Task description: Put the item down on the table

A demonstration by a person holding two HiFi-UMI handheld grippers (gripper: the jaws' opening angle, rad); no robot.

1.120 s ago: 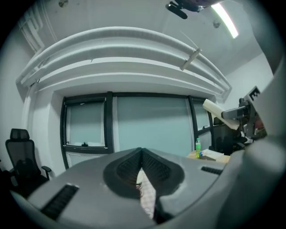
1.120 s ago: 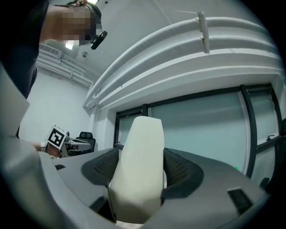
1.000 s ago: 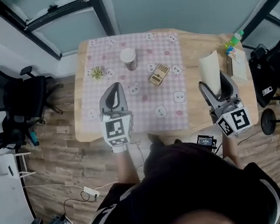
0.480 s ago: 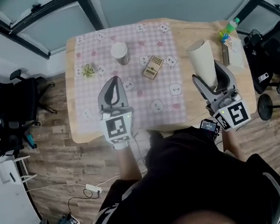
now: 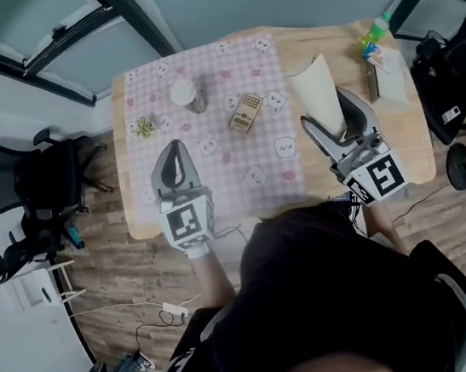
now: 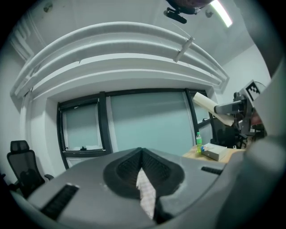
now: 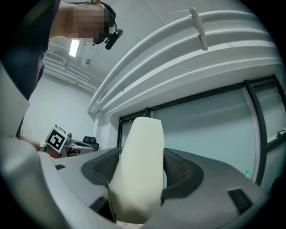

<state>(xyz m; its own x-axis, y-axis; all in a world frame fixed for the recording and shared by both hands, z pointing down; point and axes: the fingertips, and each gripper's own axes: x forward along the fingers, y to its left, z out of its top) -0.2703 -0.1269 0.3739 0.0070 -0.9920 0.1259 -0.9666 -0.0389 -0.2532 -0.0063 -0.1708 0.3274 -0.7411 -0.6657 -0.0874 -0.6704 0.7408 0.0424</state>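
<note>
Right gripper view shows the right gripper clamped on a cream roll that juts lengthwise ahead of its jaws, with the table beneath.

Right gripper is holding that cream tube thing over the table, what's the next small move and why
Probably lower the right gripper straight down without opening its jaws. It is clamped on the cream tube, and its own view shows windows and ceiling rather than tabletop, so the tube seems held up. Bare wood of the table lies beneath it.
</note>
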